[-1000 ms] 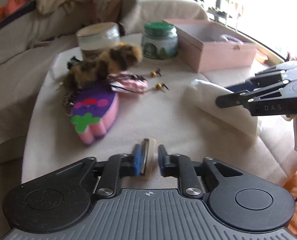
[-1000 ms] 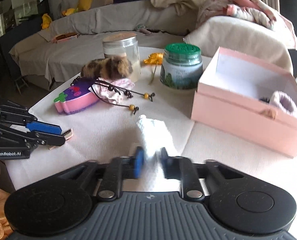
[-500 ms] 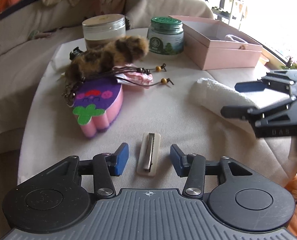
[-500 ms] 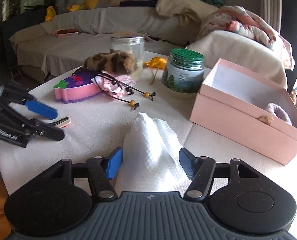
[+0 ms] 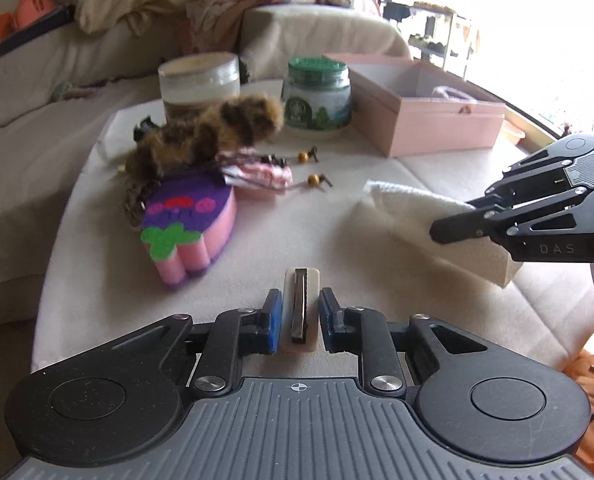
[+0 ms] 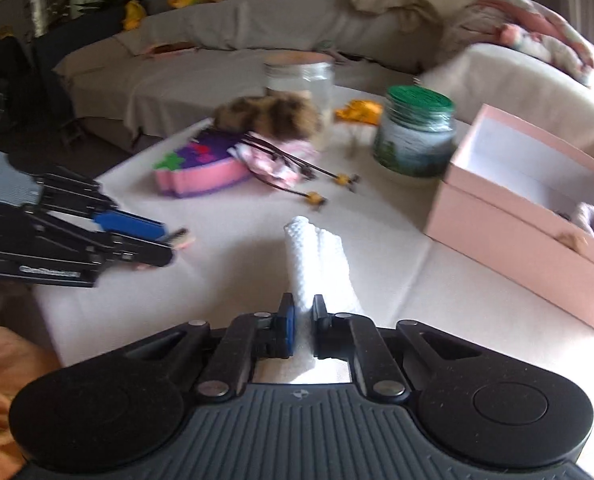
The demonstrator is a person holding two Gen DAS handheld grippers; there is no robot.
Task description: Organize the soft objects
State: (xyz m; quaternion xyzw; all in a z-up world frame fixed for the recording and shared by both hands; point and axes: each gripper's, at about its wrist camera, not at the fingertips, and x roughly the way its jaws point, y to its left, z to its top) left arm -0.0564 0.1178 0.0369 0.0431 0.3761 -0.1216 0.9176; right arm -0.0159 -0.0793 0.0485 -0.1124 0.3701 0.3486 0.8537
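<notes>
Left wrist: left claw point(image 5: 299, 320) has just been closing on the hair clip point(image 5: 300, 306), which sits at the tabletop point(image 5: 281, 236) near edge. Pads flank it, left touching, right nearly so; full clamp cannot be confirmed. Clip's long axis runs along the 2 fingers.

Right wrist: right claw point(image 6: 304, 324) has just clenched onto the white towel point(image 6: 317, 264), its roll pointing straight ahead. Pink box point(image 6: 509, 232) lies ahead-right at the tabletop's right edge, nearer the right claw.

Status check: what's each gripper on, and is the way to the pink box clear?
Left gripper just closed around cream hair clip. Right gripper shut on white cloth. Pink box open; no obstruction seen between cloth and box.
</notes>
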